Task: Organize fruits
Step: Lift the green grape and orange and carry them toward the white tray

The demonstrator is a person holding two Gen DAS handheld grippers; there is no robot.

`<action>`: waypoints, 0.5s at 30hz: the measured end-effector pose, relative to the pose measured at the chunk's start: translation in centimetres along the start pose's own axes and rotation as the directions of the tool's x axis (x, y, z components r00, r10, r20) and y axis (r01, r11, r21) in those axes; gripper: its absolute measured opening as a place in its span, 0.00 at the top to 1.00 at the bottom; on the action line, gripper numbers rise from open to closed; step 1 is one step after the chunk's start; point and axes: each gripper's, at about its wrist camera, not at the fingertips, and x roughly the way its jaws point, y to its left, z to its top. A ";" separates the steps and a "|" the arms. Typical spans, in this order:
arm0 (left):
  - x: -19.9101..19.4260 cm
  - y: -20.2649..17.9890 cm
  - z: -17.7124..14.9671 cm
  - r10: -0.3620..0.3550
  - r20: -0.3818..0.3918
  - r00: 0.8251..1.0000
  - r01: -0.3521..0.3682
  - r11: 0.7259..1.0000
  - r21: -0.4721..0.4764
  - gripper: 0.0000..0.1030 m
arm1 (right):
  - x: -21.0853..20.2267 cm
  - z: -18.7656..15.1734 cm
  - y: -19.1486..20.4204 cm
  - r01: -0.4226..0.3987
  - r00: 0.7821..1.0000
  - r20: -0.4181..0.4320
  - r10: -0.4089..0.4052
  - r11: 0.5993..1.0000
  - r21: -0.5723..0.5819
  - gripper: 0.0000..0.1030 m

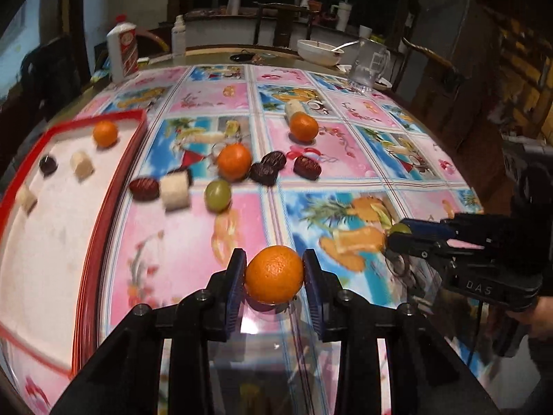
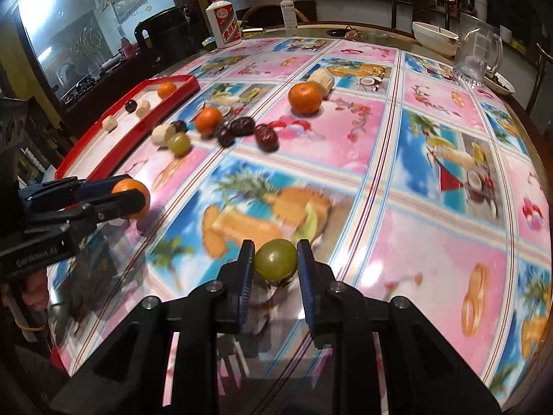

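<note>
Both tools loaded: left tool (image 1: pixel 274 275) clamps a mandarin (image 1: pixel 274 274) just off the table (image 1: pixel 207 228), right tool (image 2: pixel 275 259) pinches a green grape (image 2: pixel 275 259). Red tray (image 1: pixel 117 173) waits at ten o'clock, likely their destination, since some fruit already sits there.

A round orange (image 1: pixel 274 274) sits pinched between the left fingers (image 1: pixel 236 288) — a green grape (image 2: pixel 275 260) between the right fingers (image 2: pixel 246 276).

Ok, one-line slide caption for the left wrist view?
Left gripper clamps an orange near the red tray; right gripper holds a green grape.
</note>
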 end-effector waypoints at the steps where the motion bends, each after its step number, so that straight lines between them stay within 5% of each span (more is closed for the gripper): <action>1: -0.2 0.3 -0.2 -0.007 -0.002 1.000 0.007 1.000 -0.014 0.68 | 0.0 -0.2 0.2 0.000 1.000 -0.004 0.000 1.000 0.001 0.74; 15: -4.7 3.3 -0.8 0.028 0.111 0.993 -0.023 0.999 -0.046 0.68 | 1.3 2.1 7.9 -0.033 0.999 -0.017 0.031 0.996 -0.088 0.74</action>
